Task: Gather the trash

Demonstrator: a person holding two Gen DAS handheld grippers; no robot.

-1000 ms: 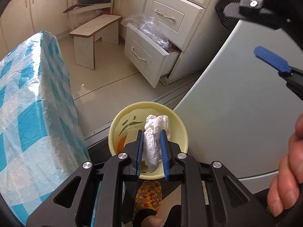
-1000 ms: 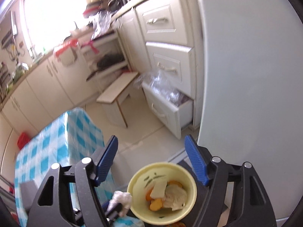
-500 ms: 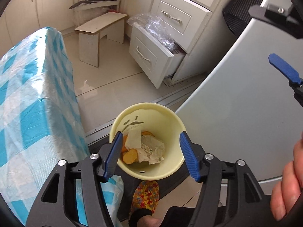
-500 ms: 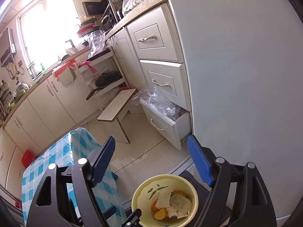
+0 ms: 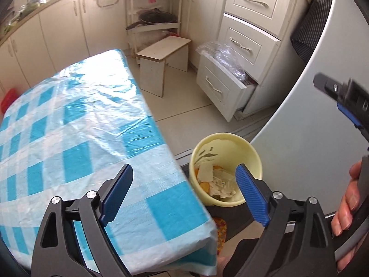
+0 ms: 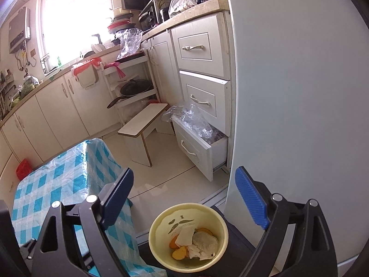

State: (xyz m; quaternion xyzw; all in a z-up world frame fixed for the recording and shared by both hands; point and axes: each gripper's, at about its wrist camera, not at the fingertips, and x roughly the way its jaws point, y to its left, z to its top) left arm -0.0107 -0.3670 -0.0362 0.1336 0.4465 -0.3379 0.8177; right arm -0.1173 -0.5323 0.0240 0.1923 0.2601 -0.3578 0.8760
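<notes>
Blue-padded and empty, your left gripper (image 5: 184,194) is opening wide above the checked tablecloth (image 5: 69,138) edge; your right gripper (image 6: 184,198) is opening too, holding nothing. The crumpled tissue (image 6: 204,245) lies in the yellow bin (image 6: 159,247) among orange peels (image 6: 178,252).

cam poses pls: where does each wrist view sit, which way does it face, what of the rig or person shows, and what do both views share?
Left wrist: rides the left gripper, tilted down across the checked tablecloth toward the yellow bin; its jaws are opening, nothing between them. At right, the right gripper and a hand.
Right wrist: rides the right gripper, facing down the kitchen, bin low in frame; jaws opening, empty. No hand shows.
Shared: bin holding paper and orange scraps, tablecloth, stool, open drawer.
</notes>
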